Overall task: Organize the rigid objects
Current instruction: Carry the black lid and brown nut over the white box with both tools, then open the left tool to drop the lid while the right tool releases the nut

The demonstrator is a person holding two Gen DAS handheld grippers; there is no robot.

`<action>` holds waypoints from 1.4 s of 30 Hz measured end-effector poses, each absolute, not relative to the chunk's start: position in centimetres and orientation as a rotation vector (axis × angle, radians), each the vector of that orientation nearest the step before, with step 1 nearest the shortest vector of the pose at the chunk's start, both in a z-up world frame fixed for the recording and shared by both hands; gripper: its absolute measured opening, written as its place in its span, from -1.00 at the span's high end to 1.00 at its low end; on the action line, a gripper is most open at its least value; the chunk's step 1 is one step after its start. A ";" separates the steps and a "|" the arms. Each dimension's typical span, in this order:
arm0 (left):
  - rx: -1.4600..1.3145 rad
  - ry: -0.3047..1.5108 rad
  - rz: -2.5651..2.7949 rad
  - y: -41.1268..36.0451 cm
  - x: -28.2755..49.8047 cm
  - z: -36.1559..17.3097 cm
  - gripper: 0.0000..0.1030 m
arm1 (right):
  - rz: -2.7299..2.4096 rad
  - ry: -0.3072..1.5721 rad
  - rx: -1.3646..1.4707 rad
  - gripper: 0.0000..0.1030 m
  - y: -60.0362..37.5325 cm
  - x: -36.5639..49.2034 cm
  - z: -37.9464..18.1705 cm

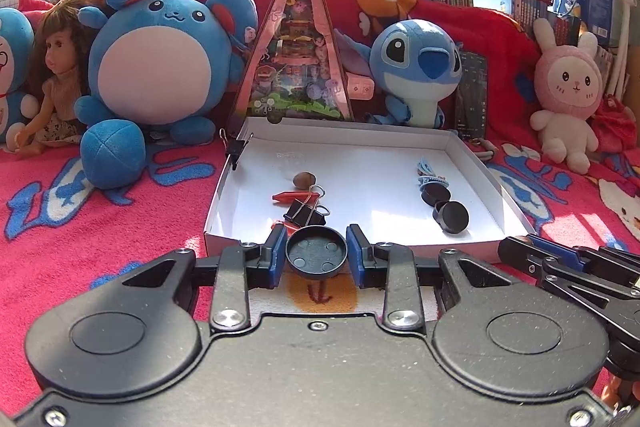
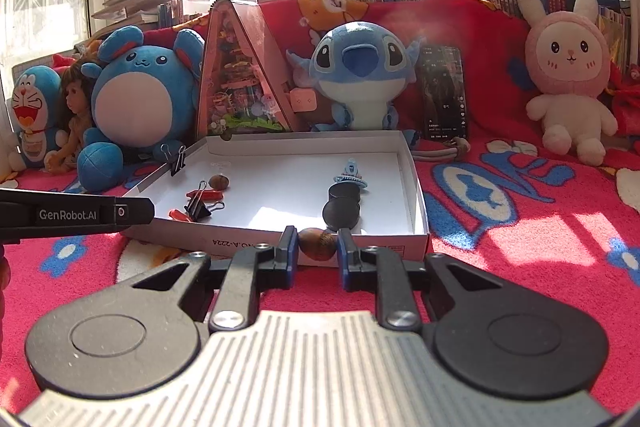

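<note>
We are mid-sorting, our left gripper (image 1: pixel 316 254) pinching a black cap (image 1: pixel 316 253), the right gripper (image 2: pixel 317 244) pinching a brown nut (image 2: pixel 317 244); next, each probably goes over the white tray (image 2: pixel 414 183) wall just beyond the fingertips.

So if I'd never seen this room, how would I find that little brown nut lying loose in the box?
Find the shallow white box on the pink blanket in front of the plush toys. In its left half sits a cluster: a red crayon and a black binder clip. The brown nut lies just behind the crayon, the only round, brown thing there; the black discs sit on the right side.
</note>
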State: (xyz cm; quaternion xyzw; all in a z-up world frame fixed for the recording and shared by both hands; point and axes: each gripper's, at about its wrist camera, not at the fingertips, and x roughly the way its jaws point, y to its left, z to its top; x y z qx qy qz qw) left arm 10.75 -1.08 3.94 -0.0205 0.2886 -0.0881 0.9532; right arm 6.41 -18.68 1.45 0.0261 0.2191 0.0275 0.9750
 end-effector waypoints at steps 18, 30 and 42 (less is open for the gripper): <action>-0.071 0.630 -0.173 -1.2 20.2 4.0 0.41 | 0.038 0.489 0.020 0.51 -18.9 13.9 2.8; -0.075 0.606 -0.163 -1.9 24.2 3.3 0.41 | -0.001 0.554 0.083 0.51 -20.0 19.2 2.3; -0.101 0.651 -0.089 -1.8 27.4 1.6 0.41 | -0.051 0.615 0.133 0.51 -20.9 23.1 1.5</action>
